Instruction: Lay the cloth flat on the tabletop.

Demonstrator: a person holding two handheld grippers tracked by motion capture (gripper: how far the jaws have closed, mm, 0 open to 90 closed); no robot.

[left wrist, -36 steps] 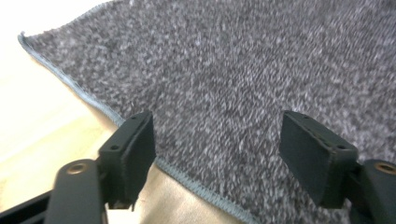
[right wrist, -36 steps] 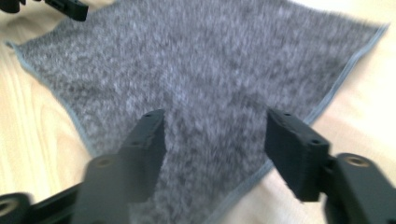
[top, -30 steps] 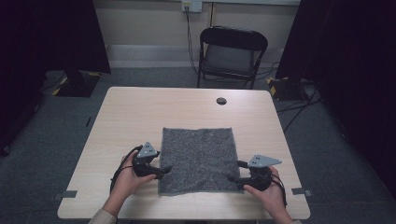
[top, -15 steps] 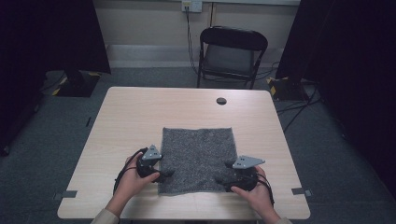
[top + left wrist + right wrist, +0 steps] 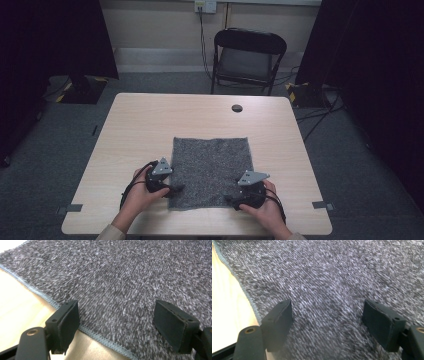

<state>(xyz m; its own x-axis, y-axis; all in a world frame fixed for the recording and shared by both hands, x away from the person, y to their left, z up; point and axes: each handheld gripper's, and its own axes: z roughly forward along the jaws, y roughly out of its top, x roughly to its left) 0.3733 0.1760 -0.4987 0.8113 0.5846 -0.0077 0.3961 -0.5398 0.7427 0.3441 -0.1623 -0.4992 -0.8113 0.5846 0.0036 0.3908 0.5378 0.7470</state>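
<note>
A grey fuzzy cloth point(image 5: 210, 167) with a stitched hem lies flat on the near half of the wooden table point(image 5: 145, 130). My left gripper point(image 5: 176, 189) rests low at the cloth's near left corner, jaws wide apart. In the left gripper view that gripper point(image 5: 119, 315) straddles the cloth point(image 5: 120, 277), with the hem crossing just inside its left jaw. My right gripper point(image 5: 231, 201) sits over the near right corner, pointing left. It point(image 5: 329, 312) is open too, with cloth point(image 5: 332, 272) spread between the jaws and nothing pinched.
A small black round disc point(image 5: 237, 108) lies on the table's far side. A black folding chair point(image 5: 248, 55) stands behind the table. Cables run along the grey floor at the right. Bare wood surrounds the cloth on the left, right and far sides.
My right gripper has slid left from beside the cloth onto its near right corner. The left gripper has edged a little nearer and onto the left corner. The cloth lies as before.
</note>
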